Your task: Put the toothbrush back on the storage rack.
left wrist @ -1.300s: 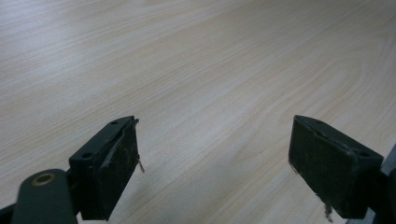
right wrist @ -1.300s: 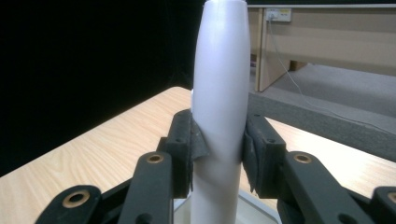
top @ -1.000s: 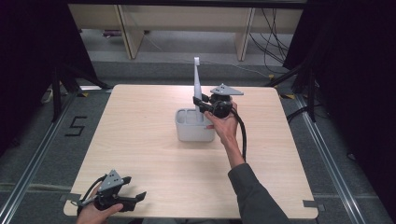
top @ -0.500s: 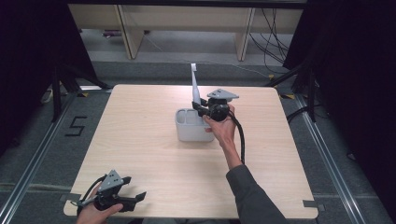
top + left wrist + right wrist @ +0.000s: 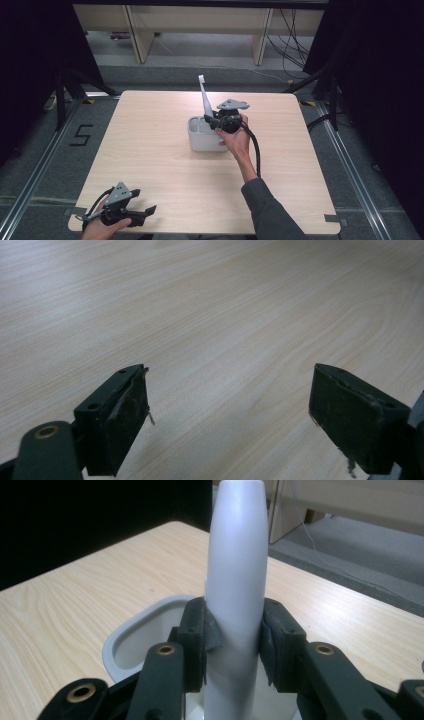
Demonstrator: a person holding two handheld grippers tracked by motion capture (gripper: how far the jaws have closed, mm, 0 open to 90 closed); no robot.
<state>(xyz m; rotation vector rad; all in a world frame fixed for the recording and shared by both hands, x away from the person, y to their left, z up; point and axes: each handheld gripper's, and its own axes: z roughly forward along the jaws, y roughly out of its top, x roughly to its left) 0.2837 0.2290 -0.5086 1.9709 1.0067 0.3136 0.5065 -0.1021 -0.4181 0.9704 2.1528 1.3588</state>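
Observation:
My right gripper (image 5: 214,121) (image 5: 234,630) is shut on the lower part of a long white utensil handle (image 5: 204,97) (image 5: 236,565). The handle rises from the jaws and leans slightly left in the high view. Its bottom end hangs over the right side of a white compartmented holder (image 5: 199,142) (image 5: 122,642) at the middle of the wooden table (image 5: 150,150); whether it touches the holder is hidden. At the table's near left corner my left gripper (image 5: 144,213) (image 5: 230,410) stands open over bare wood, nothing between its fingers.
The holder is the one object standing on the table. Dark curtains flank both sides. Beyond the far edge are grey floor, wooden shelf legs (image 5: 137,35) and loose cables (image 5: 295,45). A "5" mark (image 5: 80,135) is on the floor at the left.
The right gripper has sunk and shifted a little left with the white handle, bringing it lower over the holder. The left gripper has stayed put.

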